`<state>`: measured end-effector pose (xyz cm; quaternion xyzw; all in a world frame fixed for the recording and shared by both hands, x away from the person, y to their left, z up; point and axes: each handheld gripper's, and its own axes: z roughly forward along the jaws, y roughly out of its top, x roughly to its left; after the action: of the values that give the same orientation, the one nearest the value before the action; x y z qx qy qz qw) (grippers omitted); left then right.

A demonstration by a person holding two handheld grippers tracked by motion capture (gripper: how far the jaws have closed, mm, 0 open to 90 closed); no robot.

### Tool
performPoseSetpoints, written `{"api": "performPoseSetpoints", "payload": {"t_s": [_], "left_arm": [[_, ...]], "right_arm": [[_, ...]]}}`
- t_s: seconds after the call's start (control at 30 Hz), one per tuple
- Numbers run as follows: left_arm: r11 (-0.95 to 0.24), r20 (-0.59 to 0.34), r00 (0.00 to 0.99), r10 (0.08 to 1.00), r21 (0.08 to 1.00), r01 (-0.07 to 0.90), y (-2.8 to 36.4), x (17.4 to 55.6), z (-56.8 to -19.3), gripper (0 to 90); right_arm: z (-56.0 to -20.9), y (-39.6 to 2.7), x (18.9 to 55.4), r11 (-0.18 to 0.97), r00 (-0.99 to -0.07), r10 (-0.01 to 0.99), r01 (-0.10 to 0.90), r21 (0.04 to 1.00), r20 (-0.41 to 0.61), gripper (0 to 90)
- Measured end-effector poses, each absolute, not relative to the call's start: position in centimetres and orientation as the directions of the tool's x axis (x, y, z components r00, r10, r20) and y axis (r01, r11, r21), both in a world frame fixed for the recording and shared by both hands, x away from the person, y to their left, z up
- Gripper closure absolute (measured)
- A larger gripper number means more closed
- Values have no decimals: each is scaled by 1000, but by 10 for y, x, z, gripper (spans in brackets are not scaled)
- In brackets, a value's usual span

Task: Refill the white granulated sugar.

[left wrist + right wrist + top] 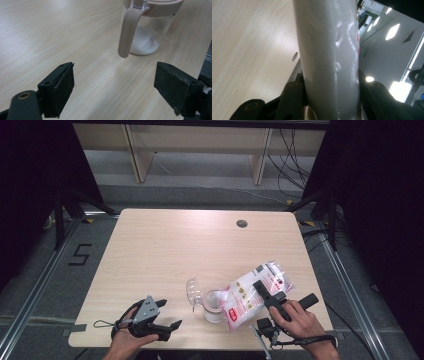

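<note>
Right tongs (pixel 270 296) grip the white bag (pixel 250 295) tilted over the jar (pixel 212 306), seemingly mid-pour with little inside; left tongs (pixel 162 322) wait wide beside the jar.

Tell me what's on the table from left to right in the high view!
Left gripper → open lid → jar → bag → right gripper, its fingers shut on the bag.
</note>
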<state>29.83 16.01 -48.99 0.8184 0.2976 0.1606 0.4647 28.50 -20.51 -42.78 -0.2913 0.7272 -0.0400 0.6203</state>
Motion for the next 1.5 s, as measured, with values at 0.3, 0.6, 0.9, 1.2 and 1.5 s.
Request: {"api": "performPoseSetpoints", "payload": {"t_s": [0.3,0.6,0.9,1.2,1.5], "left_arm": [[-389,-14,771,637,857,338,160,298,-490,161],[-390,-13,770,638,857,338,160,298,-490,162],[-390,-14,771,637,857,338,160,298,-490,162],[-391,-12,770,638,857,337,160,298,-490,162],[-390,-13,771,637,857,337,160,298,-490,162]], "right_arm": [[-428,-205,285,833,-70,-464,-374,-409,-883,657],[-428,-205,285,833,-69,-464,-374,-408,-883,659],[-427,-205,285,824,-61,-476,-378,-421,-877,660],[-428,-206,286,825,-61,-471,-383,-415,-880,661],[-428,-207,285,839,-68,-455,-367,-402,-888,661]]}}
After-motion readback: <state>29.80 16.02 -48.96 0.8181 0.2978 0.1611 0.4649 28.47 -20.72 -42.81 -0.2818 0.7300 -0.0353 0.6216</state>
